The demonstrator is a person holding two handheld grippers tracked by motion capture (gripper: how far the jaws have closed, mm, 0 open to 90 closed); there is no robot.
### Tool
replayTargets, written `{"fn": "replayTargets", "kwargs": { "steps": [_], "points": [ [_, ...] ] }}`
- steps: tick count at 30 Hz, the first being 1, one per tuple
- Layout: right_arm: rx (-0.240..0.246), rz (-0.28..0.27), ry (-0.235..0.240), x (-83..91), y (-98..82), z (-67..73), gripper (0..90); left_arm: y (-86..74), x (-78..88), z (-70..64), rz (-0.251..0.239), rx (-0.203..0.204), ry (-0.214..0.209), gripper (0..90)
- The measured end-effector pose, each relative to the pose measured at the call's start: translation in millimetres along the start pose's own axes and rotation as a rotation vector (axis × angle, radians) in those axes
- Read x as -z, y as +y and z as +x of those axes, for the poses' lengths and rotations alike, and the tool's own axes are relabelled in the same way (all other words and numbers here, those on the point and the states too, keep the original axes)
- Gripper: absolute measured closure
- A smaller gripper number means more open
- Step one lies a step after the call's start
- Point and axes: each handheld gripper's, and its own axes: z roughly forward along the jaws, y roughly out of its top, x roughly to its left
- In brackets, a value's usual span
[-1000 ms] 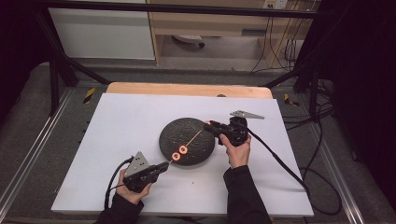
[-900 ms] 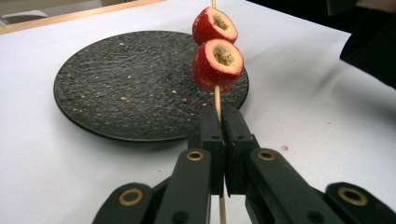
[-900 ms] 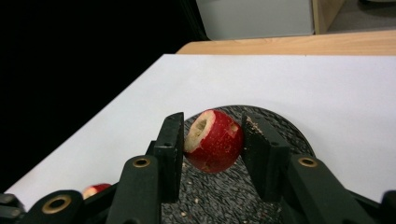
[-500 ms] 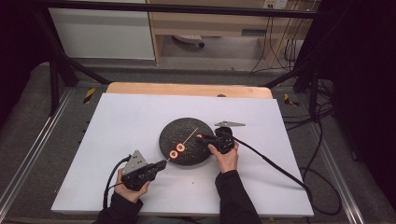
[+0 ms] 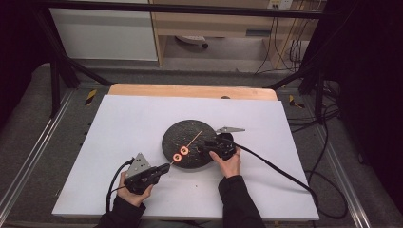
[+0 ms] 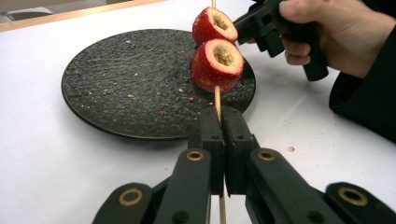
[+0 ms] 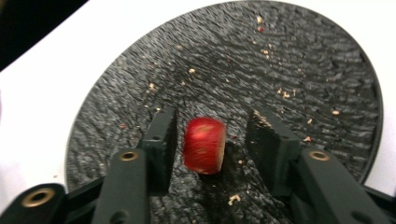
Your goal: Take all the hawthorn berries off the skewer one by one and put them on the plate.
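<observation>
A: Status of my tongs?

B: My left gripper (image 6: 219,122) is clamped on the skewer (image 6: 217,95), two hollowed red fruits (image 6: 217,64) threaded, held over the black plate (image 5: 177,134). My right gripper (image 7: 210,135) has just been opening; a red fruit piece (image 7: 203,145) lies between its jaws on the plate, untouched.

A: Procedure?

B: Centre the piece, close gently, lift level.

A: Surroundings?

B: White table (image 5: 119,123); cables on the floor, far right.

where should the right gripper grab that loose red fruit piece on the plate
Across its rounded red sides, coming from straight behind as now: the fruit piece stands on the plate between the right gripper's jaws, which have just been opening and stand apart from it. Close gently; it looks soft.
</observation>
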Motion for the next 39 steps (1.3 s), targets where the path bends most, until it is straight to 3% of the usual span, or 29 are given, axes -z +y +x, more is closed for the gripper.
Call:
{"fn": "replayTargets", "kwargs": {
  "steps": [9, 13, 17, 18, 22, 39],
  "points": [
    [0.027, -0.092, 0.082, 28.2, 6.4, 17.6, 21.8, 0.2, -0.1, -1.2, -0.003, 0.0, -0.002, 88.3],
    [0.046, -0.098, 0.126, 36.4, 3.6, 26.2, 15.4, 0.2, -1.2, -3.1, -0.001, -0.005, -0.009, 88.3],
    [0.048, -0.099, 0.171, 39.4, 0.3, 31.9, 17.9, 0.2, -2.4, -5.9, 0.001, -0.011, -0.016, 88.3],
    [0.05, -0.104, 0.201, 40.3, -1.5, 34.4, 21.4, 0.2, -2.7, -6.8, 0.002, -0.014, -0.018, 88.3],
    [0.037, -0.097, 0.244, 39.9, -4.0, 37.3, 28.5, 0.6, -4.7, -10.3, 0.005, -0.023, -0.028, 88.3],
    [0.007, -0.065, 0.334, 32.3, -10.1, 39.4, 52.6, 0.7, -9.2, -17.7, 0.016, -0.046, -0.057, 88.3]
  ]
}}
